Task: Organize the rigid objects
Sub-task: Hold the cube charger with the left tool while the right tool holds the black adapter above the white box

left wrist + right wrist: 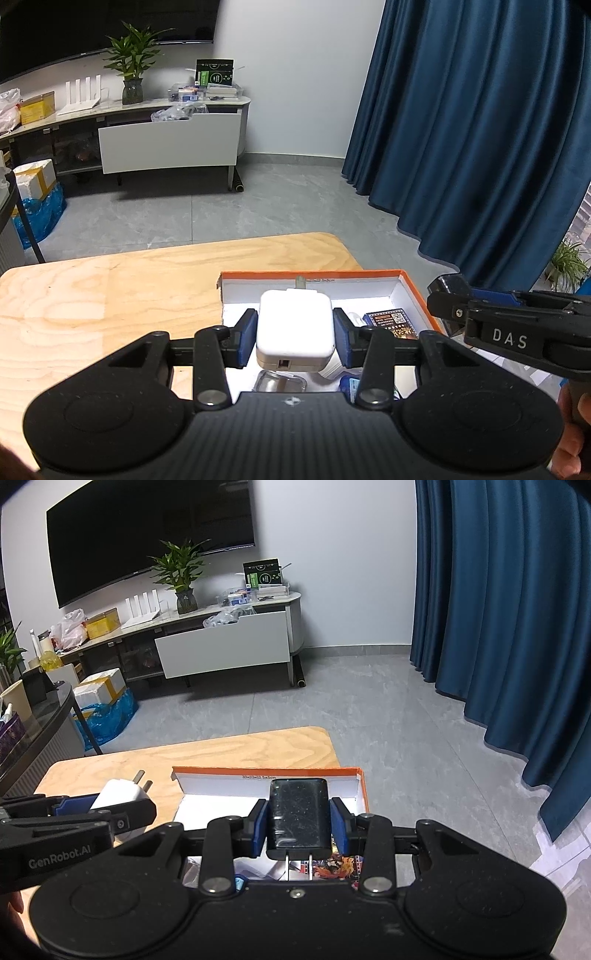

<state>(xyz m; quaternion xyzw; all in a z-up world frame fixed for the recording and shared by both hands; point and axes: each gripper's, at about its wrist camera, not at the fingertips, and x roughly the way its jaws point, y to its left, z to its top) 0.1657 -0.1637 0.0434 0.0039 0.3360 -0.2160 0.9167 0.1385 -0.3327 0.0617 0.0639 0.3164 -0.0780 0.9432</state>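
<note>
My left gripper (295, 334) is shut on a white charger (294, 326), its prongs pointing away from me, held above an orange-rimmed white box (314, 275) on the wooden table (110, 295). My right gripper (298, 829) is shut on a black charger (297, 818), prongs toward the camera, over the same box (266, 770). The right wrist view shows the left gripper (122, 805) and its white charger (120, 794) at the left. The right gripper (454, 291) enters the left wrist view at the right edge. Inside the box lie printed cards (391, 325), a clear case (280, 384) and other small items.
The box sits at the table's right end, near the edge. Beyond lie grey floor tiles (258, 206), a blue curtain (480, 129) on the right and a TV cabinet (166, 144) with clutter at the back wall. Part of a hand (570, 435) shows at the lower right.
</note>
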